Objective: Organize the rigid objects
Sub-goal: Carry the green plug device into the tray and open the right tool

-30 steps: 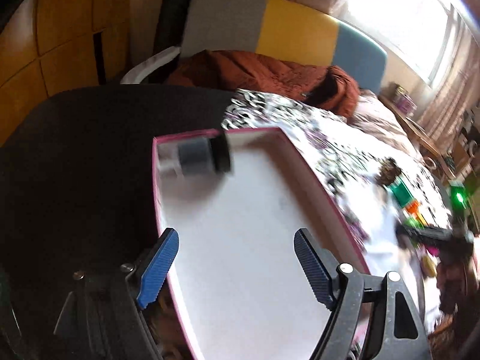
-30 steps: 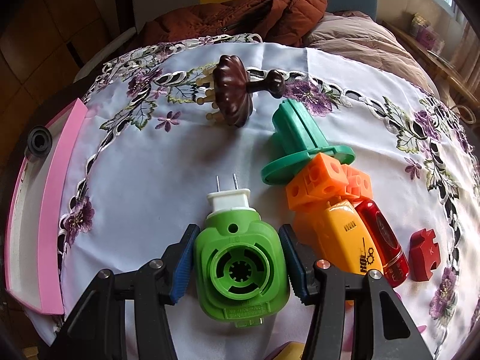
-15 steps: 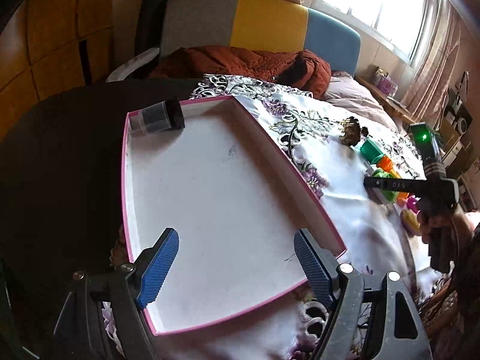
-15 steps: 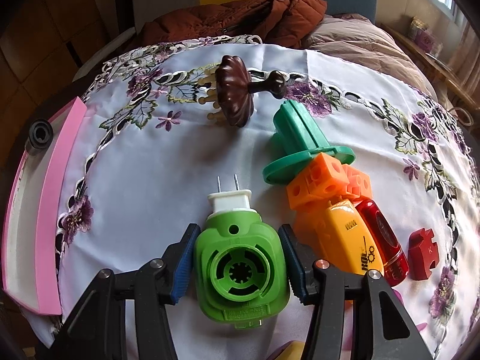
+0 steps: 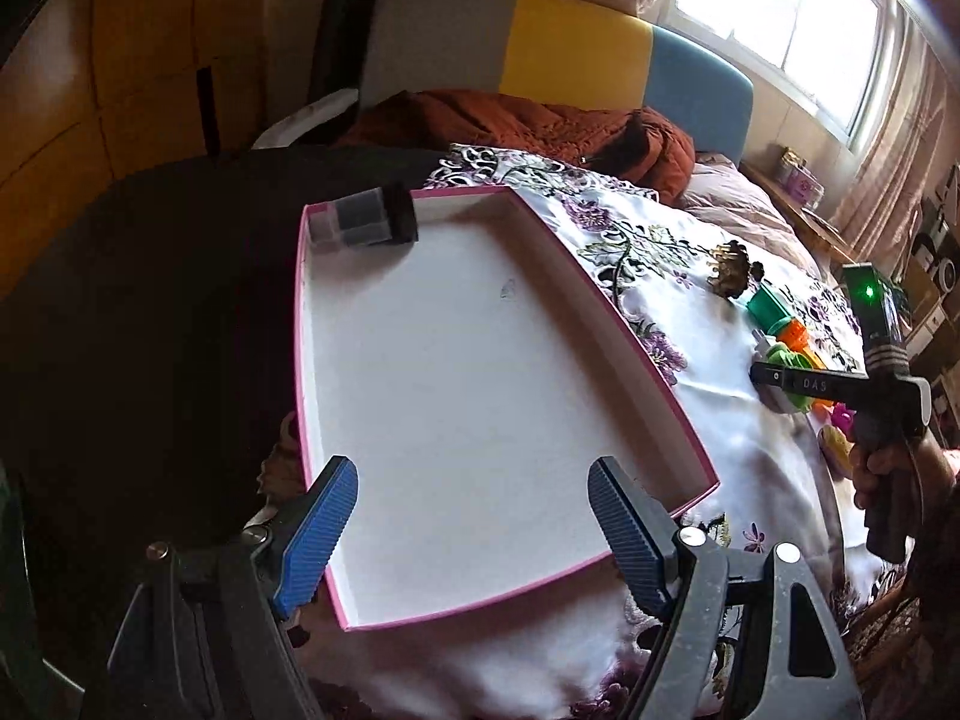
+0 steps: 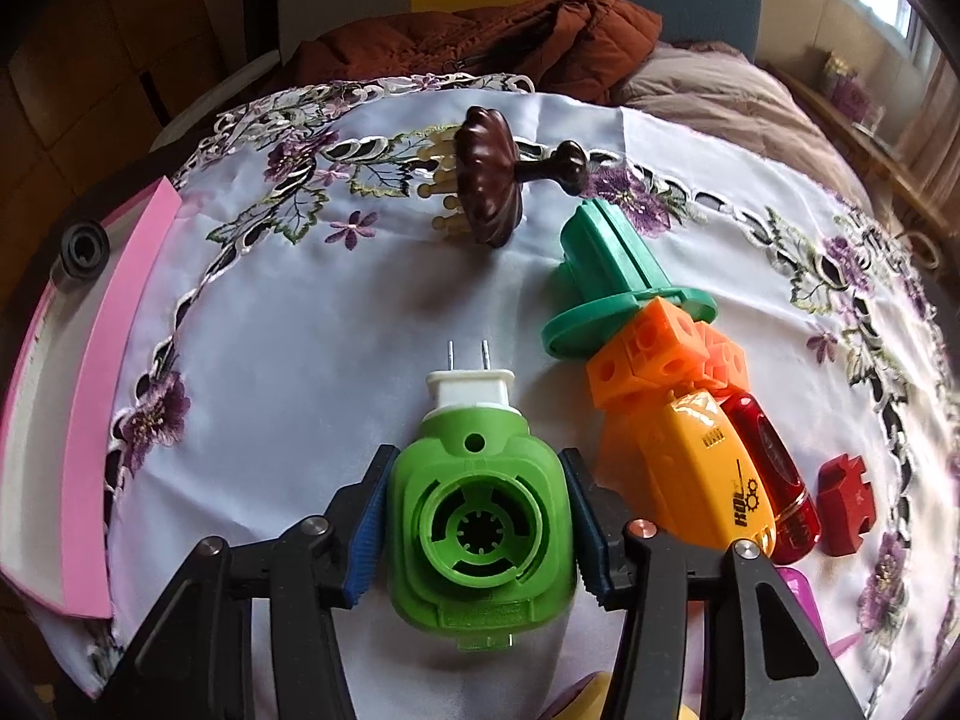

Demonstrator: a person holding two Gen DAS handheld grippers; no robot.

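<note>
Between the right claw (image 6: 477, 531) pads sits the gripped green plug (image 6: 477, 516), its base cut off; at nine o'clock, the pink tray (image 6: 90, 408) is half-cropped. The left claw (image 5: 474, 531) gapes empty.

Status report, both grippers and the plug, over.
Right gripper shut on green plug. Left gripper open above pink box. Orange toy close beside plug.

A: What do the grippers look like?
B: Left gripper (image 5: 474, 525): black frame, ribbed blue pads, silver screws. Right gripper (image 6: 474, 531) matches; its handle, at 3 o'clock, reads "DAS" beneath a green light
</note>
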